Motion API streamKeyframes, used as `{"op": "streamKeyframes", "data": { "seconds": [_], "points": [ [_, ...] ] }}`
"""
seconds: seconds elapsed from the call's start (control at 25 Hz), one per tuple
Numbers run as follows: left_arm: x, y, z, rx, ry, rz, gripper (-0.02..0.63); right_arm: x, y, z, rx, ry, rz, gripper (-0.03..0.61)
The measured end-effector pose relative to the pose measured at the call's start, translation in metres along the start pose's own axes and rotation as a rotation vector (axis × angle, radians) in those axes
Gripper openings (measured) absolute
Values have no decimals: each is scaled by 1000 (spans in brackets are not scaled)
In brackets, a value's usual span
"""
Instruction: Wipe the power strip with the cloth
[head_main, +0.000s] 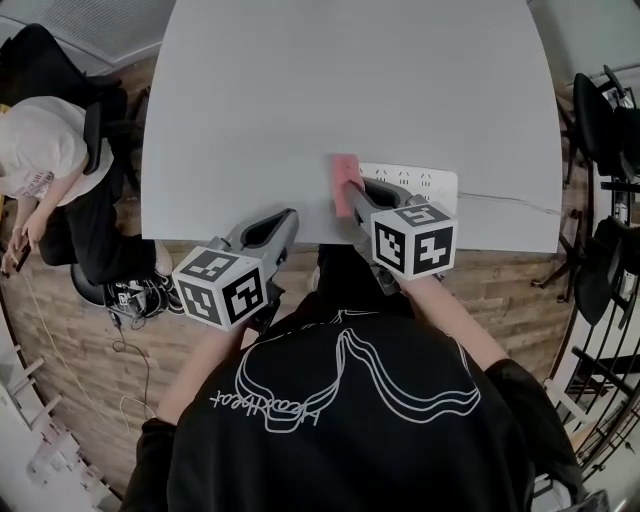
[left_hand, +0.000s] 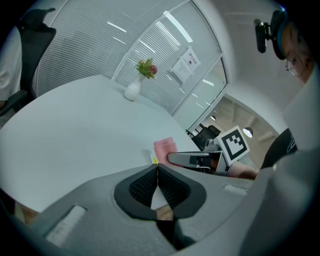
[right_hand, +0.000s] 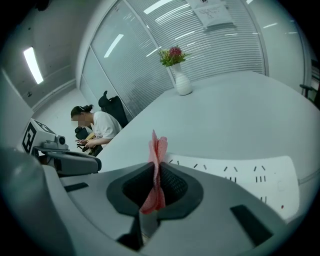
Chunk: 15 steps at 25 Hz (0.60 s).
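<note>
Off beyond the left gripper (head_main: 288, 216), well clear of the work, a seated person (head_main: 45, 150) sits beside the table and seems to play no part. The left gripper hangs at the near edge of the white table (head_main: 300, 90), its jaws pressed together on nothing. Just to its right, the right gripper (right_hand: 157, 176) is clamped on a pink cloth (right_hand: 158, 148), which stands in a fold between the pads and pokes out past the tips. The white power strip (head_main: 425, 182) lies flat on the table near the front edge, directly to the right of the cloth and seemingly touching it at its left end. Its long axis runs sideways, left to right, across the line of the jaws. The right gripper is therefore much the nearer, and the wipe looks like a rightward sweep along the sockets. A thin cable (head_main: 510, 203) leaves the strip's right end and could snag or tug it. Ahead of the jaws a vase of flowers (right_hand: 181, 80) stands well apart, and dark chairs (head_main: 600, 125) stand off the table to the right.
</note>
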<state>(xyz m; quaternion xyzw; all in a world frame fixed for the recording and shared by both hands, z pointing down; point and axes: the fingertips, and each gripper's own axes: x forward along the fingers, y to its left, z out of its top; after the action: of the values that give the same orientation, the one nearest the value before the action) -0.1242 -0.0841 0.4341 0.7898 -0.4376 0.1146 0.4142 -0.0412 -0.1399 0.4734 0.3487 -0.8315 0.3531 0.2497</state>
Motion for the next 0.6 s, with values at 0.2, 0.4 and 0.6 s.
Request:
{"op": "streamKeyframes", "data": {
  "seconds": [0.2,0.4,0.6],
  "points": [
    [-2,1,2,-8,-8,2,14,5,0,-5,-23,31,-22,38],
    [-2,3,2,-15,-9,9,14,7,-1,-4,-46,31,-45,40],
    [-3,5,0,-18,-6,6,14,8,0,-6,-51,34,-46,43]
  ]
}}
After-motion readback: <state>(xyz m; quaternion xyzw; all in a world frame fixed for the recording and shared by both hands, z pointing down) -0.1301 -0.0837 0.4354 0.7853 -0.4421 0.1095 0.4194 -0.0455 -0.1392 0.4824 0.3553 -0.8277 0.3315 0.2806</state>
